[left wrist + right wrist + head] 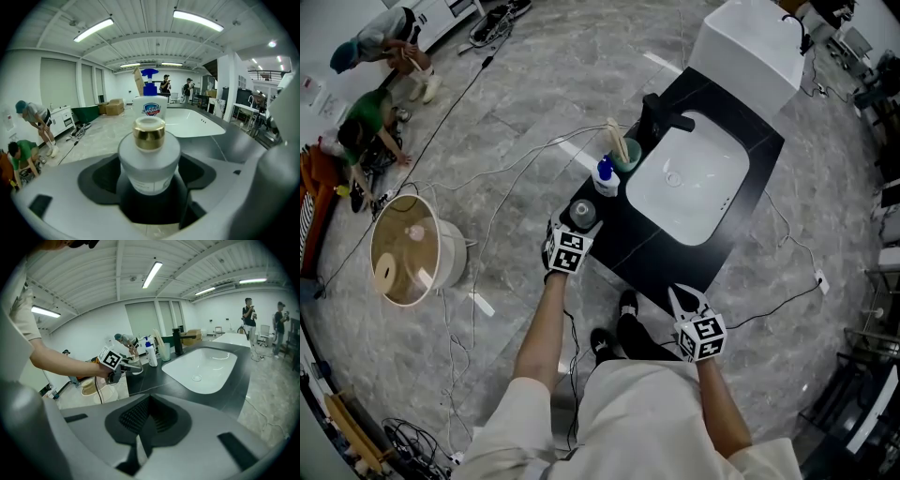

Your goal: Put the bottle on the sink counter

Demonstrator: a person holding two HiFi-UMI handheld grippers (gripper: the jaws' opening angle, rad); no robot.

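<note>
— Where is the bottle (149, 158)?

— Upright on the black sink counter (661, 258), at the corner nearest the person's left hand. It is a frosted white one with a gold top.

— Is the left gripper (577, 225) squeezing it?

— No. Its jaws are spread wide with the bottle standing between them, and in the left gripper view a dark gap shows on either side of the glass, so the pads are not pressing.

— What is around it?

— Just beyond it along the counter's edge stands a pump bottle (606, 176) with a blue head (its label is too small to read). A greenish cup (626, 156) holding pale sticks comes after that, then the black faucet (662, 118). The white basin (689, 183) lies to the right of that row.

— And the right gripper (685, 300)?

— It hangs at the counter's near edge, well apart from the bottle. Its jaws are closed together with nothing between them, as the right gripper view shows plainly.
</note>
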